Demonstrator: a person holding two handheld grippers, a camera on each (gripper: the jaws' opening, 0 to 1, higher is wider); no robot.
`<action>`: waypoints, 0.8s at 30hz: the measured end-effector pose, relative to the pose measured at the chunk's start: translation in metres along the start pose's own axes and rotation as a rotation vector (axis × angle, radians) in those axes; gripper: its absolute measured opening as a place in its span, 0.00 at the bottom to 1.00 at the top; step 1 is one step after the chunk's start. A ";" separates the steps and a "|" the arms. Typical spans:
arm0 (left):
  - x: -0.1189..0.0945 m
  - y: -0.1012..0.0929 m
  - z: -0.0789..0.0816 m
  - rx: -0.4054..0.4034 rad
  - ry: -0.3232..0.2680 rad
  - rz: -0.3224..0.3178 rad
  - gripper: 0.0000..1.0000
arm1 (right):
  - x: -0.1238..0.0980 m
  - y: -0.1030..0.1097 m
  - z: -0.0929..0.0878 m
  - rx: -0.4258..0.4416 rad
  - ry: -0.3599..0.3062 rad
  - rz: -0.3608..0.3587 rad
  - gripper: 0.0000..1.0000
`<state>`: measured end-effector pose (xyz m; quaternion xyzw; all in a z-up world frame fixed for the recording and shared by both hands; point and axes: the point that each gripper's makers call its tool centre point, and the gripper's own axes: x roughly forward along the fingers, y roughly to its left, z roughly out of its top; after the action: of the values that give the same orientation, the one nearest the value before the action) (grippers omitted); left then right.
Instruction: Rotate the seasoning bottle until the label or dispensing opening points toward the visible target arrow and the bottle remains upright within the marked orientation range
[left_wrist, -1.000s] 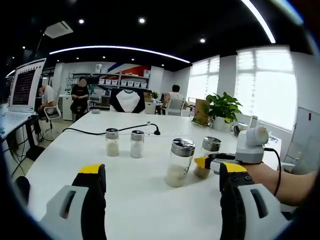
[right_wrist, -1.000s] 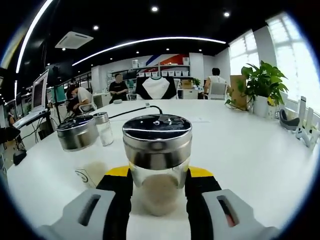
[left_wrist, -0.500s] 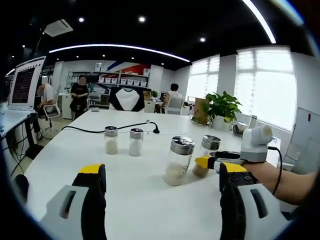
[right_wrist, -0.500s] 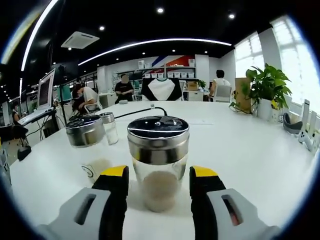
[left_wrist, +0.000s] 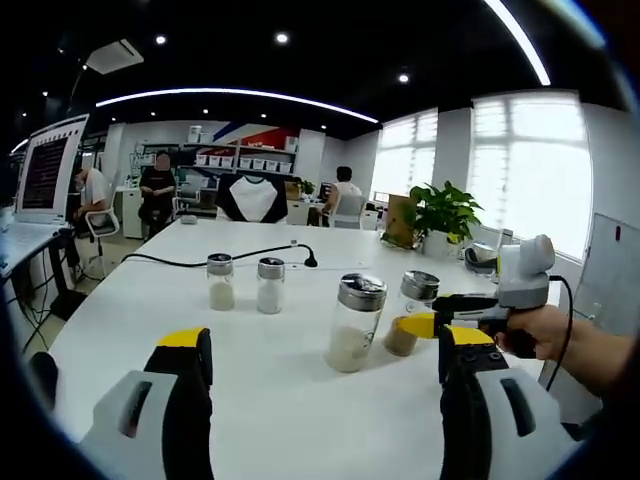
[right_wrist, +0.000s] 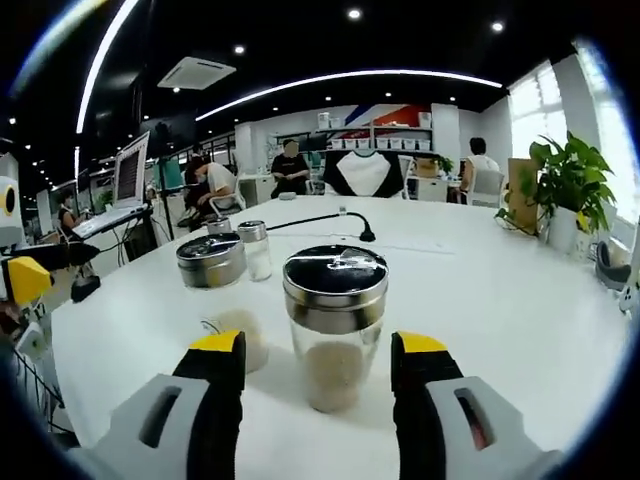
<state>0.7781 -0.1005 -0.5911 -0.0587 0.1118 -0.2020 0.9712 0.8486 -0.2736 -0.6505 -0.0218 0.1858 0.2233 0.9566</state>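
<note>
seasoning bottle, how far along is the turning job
Done: the seasoning bottle stands upright on the white table, released. In hand: nothing; the right gripper has open jaws beside it. Left: confirming orientation; no target arrow is visible. The left gripper is open, idle.

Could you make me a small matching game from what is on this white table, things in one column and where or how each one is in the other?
Things:
1. seasoning bottle
2. black cable
3. potted plant
4. right gripper

Places or states:
A. at the table's far edge, by the windows
B. open, a jaw on either side of a bottle
C. upright, steel cap, pale powder inside
D. lying across the table beyond the two small shakers

Pairs: 1-C, 2-D, 3-A, 4-B
</note>
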 end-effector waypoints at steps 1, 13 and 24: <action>-0.001 0.000 0.001 -0.001 -0.002 0.001 0.99 | -0.001 0.000 0.002 0.001 -0.007 0.018 0.60; -0.006 0.007 0.006 0.008 -0.015 0.019 0.99 | 0.003 -0.004 0.002 -0.051 0.025 0.188 0.62; -0.006 0.010 0.006 0.012 -0.014 0.027 0.99 | 0.007 -0.002 0.007 -0.048 0.004 0.375 0.60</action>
<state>0.7785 -0.0887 -0.5856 -0.0527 0.1045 -0.1890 0.9750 0.8578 -0.2715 -0.6465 -0.0099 0.1833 0.4018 0.8971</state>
